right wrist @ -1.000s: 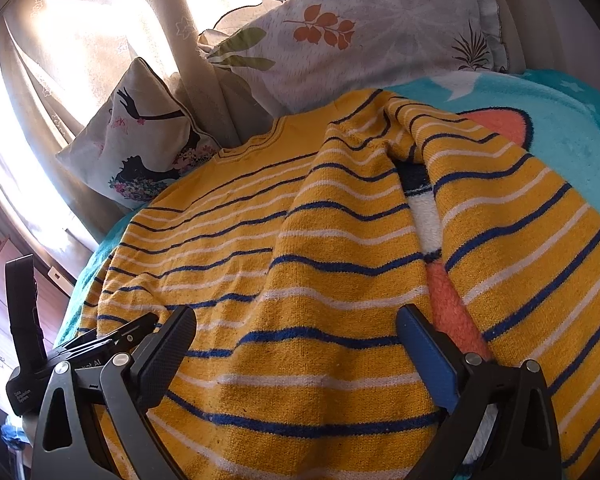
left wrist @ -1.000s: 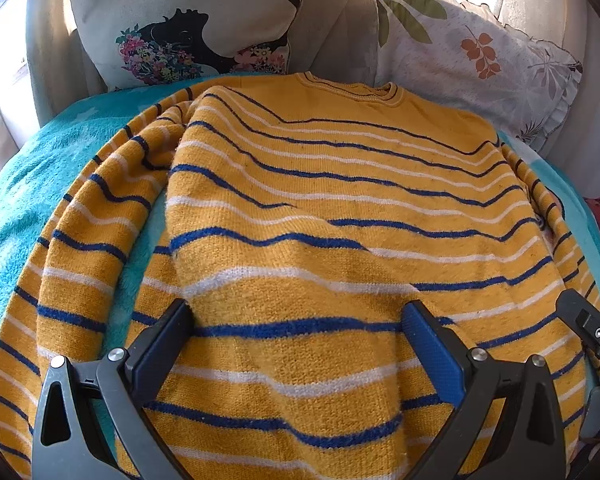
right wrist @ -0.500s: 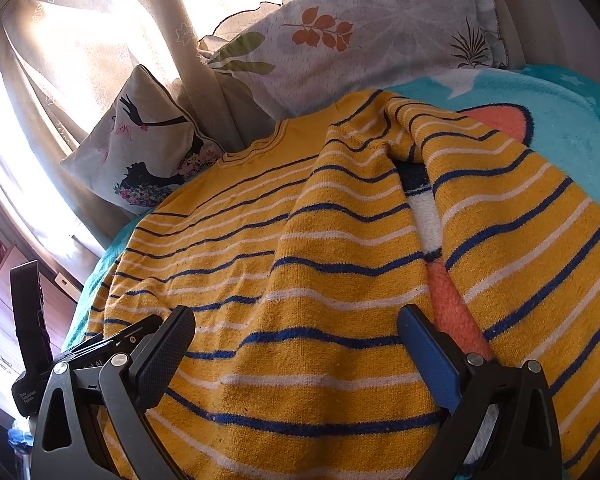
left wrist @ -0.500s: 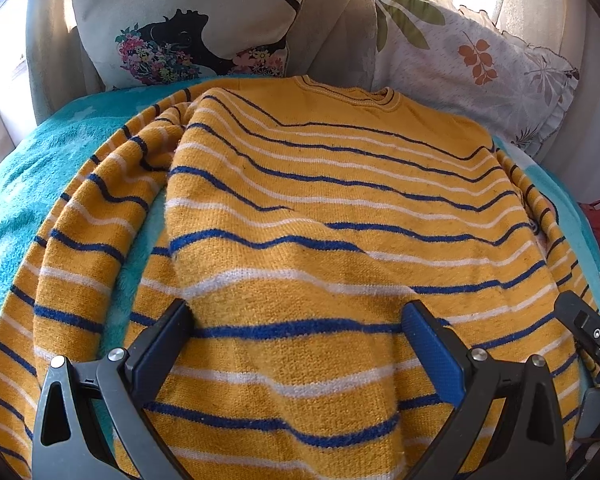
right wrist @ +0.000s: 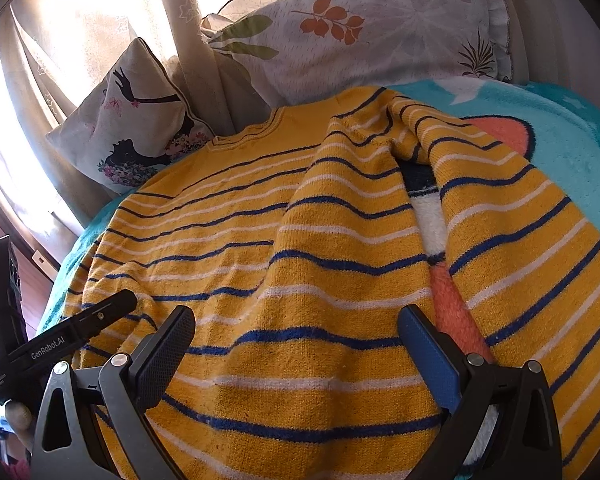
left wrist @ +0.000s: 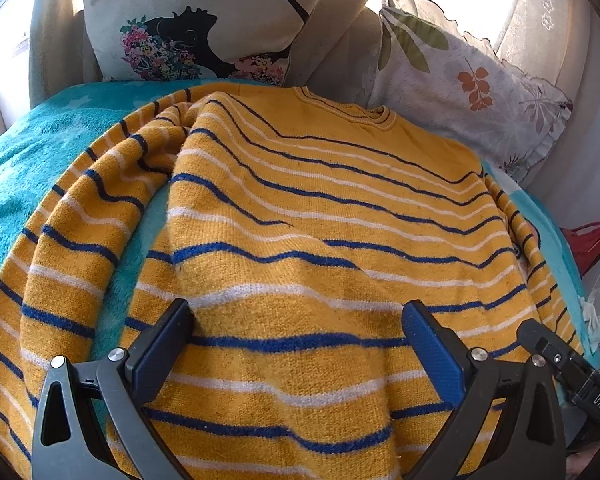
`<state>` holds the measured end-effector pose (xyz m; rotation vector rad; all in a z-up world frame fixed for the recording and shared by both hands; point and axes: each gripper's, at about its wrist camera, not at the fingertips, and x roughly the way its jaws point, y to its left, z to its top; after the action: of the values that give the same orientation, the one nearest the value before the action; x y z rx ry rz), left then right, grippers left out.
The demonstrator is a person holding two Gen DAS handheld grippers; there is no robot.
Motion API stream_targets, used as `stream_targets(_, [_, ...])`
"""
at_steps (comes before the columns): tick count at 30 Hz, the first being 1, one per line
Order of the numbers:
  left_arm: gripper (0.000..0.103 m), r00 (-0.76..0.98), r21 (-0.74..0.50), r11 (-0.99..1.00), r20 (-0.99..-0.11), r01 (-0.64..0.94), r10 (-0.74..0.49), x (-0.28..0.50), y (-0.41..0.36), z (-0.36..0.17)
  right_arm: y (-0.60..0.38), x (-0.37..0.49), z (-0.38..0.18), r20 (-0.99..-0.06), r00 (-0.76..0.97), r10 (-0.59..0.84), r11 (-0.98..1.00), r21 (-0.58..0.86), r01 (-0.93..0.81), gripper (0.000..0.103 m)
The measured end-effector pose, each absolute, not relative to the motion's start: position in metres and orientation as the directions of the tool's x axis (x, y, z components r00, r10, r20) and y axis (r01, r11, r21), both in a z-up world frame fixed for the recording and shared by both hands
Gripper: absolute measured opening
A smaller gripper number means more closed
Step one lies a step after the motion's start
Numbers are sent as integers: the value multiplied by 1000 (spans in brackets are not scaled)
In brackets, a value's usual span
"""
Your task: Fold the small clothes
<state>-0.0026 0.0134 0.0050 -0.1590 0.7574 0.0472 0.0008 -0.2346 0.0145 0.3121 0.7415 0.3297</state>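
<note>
A yellow sweater with blue and white stripes point(left wrist: 320, 216) lies spread flat on a teal blanket point(left wrist: 28, 160), collar toward the pillows. Its sleeves hang down along both sides. My left gripper point(left wrist: 298, 324) is open, with the jaws wide apart just above the sweater's lower body. My right gripper point(right wrist: 296, 324) is open too, over the lower body near the right sleeve point(right wrist: 520, 240). The sweater also shows in the right wrist view point(right wrist: 260, 240). Each gripper shows at the edge of the other's view. Neither holds anything.
Two pillows lean at the back: one with a black figure point(left wrist: 188, 24), one with leaf prints point(left wrist: 460, 80). Curtains point(right wrist: 100, 40) and a bright window lie behind. The blanket has an orange and white patch point(right wrist: 452, 304). A red object point(left wrist: 592, 236) sits at the right.
Both grippers have drifted slightly back and down, so the sweater sits a little lower in the frames. The jaws stay open. The sweater has not moved.
</note>
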Motion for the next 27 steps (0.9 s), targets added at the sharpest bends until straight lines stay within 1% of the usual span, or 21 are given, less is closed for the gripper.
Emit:
stream_targets(1, [103, 733, -137, 986, -680, -97, -22, -3, 15, 5, -235, 1, 14, -600, 692, 402, 901, 395, -181, 103])
stream_targets(5, [103, 747, -152, 984, -664, -95, -31, -6, 15, 5, -243, -4, 15, -516, 750, 414, 893, 388, -226, 103])
stream_targets(9, [103, 753, -153, 984, -657, -95, -30, -7, 14, 5, -251, -5, 14, -493, 744, 451, 867, 439, -234, 103])
stream_targets(11, [103, 755, -157, 983, -655, -92, -34, -7, 14, 5, -253, -6, 14, -490, 735, 468, 854, 465, -234, 103])
stream_targets(12, [103, 757, -170, 981, -652, -89, -44, -7, 15, 5, -254, -6, 12, -501, 724, 474, 850, 474, -228, 103])
stream_targets(17, [103, 767, -221, 971, -637, -87, -76, -10, 18, 6, -259, -6, 11, -493, 712, 501, 831, 505, -235, 103])
stream_targets(23, [103, 770, -246, 965, -633, -93, -87, -9, 20, 7, -251, -4, 11, -549, 690, 471, 866, 437, -244, 103])
stream_targets(25, [103, 766, -267, 959, -635, -97, -99, -8, 20, 8, -253, -4, 11, -542, 690, 480, 859, 449, -245, 103])
stream_targets(27, [103, 763, -261, 960, -639, -99, -95, -7, 19, 8, -255, -4, 10, -534, 688, 492, 851, 464, -248, 103])
